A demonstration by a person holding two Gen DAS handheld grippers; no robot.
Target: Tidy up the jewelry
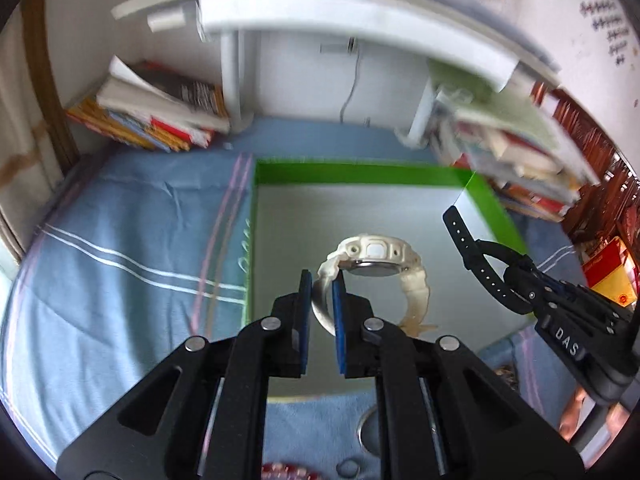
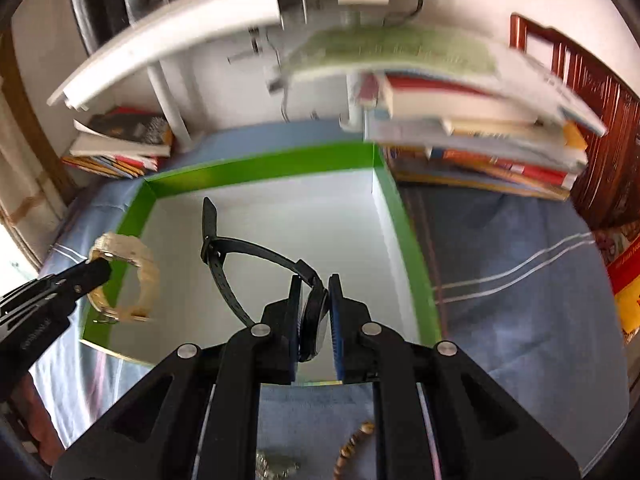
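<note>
Left gripper [image 1: 322, 280] jaws pinch the cream plastic watch [image 1: 370, 264]'s strap, right gripper [image 2: 312, 286] jaws clamp the black rubber-strapped watch [image 2: 314, 312]'s case, both hanging mid-frame over the green-walled box [image 2: 256, 168], presumably for dropping in.

The shallow green-walled cardboard box [image 2: 256, 172] lay open from above, its white floor bare. Stacked books [image 2: 480, 148] crowded its far-right corner; a white shelf [image 1: 360, 12] overhung behind.

Daylight, bright, soft shadows. Box floor [image 1: 400, 220] ahead of the fingers glares pale. Shelf [image 1: 360, 20] and books [image 2: 480, 128] beyond the fingertips smear with motion blur. Heavy fisheye bending, dark vignette at corners.
</note>
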